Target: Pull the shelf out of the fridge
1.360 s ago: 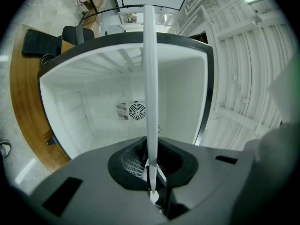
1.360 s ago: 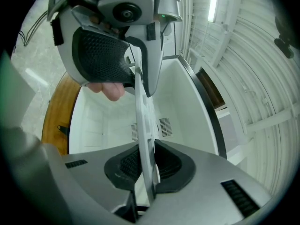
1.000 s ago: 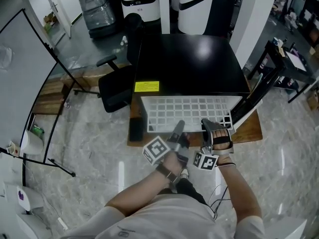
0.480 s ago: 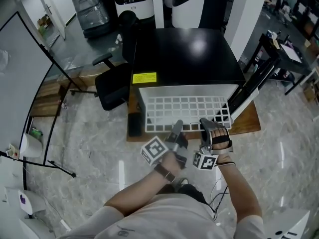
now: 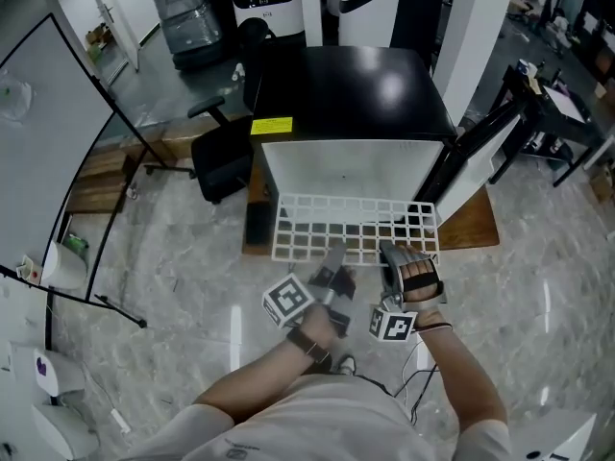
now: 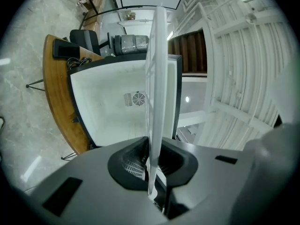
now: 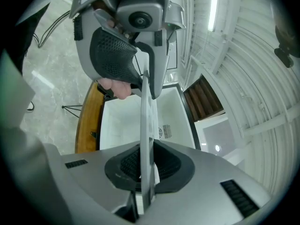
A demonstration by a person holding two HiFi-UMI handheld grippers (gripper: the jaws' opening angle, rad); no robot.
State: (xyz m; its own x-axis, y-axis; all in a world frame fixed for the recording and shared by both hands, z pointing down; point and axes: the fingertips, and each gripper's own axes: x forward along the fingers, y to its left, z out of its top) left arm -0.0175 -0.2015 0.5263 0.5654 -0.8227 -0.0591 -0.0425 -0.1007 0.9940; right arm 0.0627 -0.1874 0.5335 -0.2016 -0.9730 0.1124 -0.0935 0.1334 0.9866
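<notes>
**At the fridge's open front: shelf clamped in both claws**

On a low wooden bench (image 5: 473,230) stands the black fridge (image 5: 346,94). Its door (image 5: 473,173) is swung open to the right, and the white inside faces the person. A yellow label (image 5: 272,125) sits on the near left corner of its top. A black office chair (image 5: 219,157) stands just beside the fridge on the left, on the marbled floor (image 5: 173,277).

The white grid shelf (image 5: 351,227) lies flat and juts out from the fridge mouth toward the person. Its back edge is at the opening and its front edge reaches past the bench.

Both claws grip that front edge side by side. The left claw (image 5: 333,257) is clamped on the front edge near its middle. In the left gripper view the shelf (image 6: 157,78) runs edge-on between the pads, with the fridge's white inside (image 6: 108,111) behind it.

The right claw (image 5: 392,254) is clamped on the same edge just to the right, and its jaws have just tightened a little. In the right gripper view the shelf (image 7: 146,125) passes between the pads, and the left claw (image 7: 126,46) shows farther along the edge.
</notes>
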